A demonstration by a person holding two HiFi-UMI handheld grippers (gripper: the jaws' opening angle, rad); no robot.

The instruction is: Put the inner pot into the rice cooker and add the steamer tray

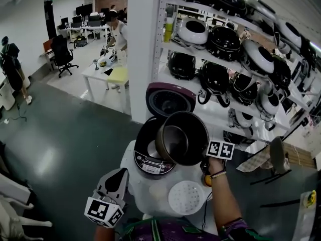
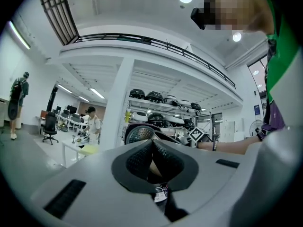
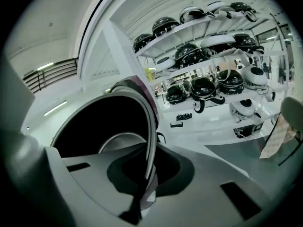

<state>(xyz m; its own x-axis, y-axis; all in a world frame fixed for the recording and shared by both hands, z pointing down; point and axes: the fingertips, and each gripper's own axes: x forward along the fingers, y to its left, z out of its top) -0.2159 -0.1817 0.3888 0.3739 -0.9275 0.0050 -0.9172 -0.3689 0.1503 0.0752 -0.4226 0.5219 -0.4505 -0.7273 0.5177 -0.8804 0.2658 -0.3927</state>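
Observation:
The dark inner pot (image 1: 183,137) hangs tilted above the open rice cooker (image 1: 148,157), whose maroon lid (image 1: 170,99) stands up behind it. My right gripper (image 1: 204,158) is shut on the pot's rim; in the right gripper view the rim (image 3: 150,126) runs between the jaws of that gripper (image 3: 146,176) and the pot's dark inside fills the left. The white perforated steamer tray (image 1: 185,197) lies flat on the round white table (image 1: 145,192) in front of the cooker. My left gripper (image 1: 119,177) (image 2: 152,159) hovers at the table's left edge, shut with nothing in it.
White shelves (image 1: 235,59) full of several other rice cookers stand right behind the table, next to a white pillar (image 1: 143,49). A person (image 1: 118,31) works at a far white table. A fan (image 1: 277,157) stands on the floor at the right.

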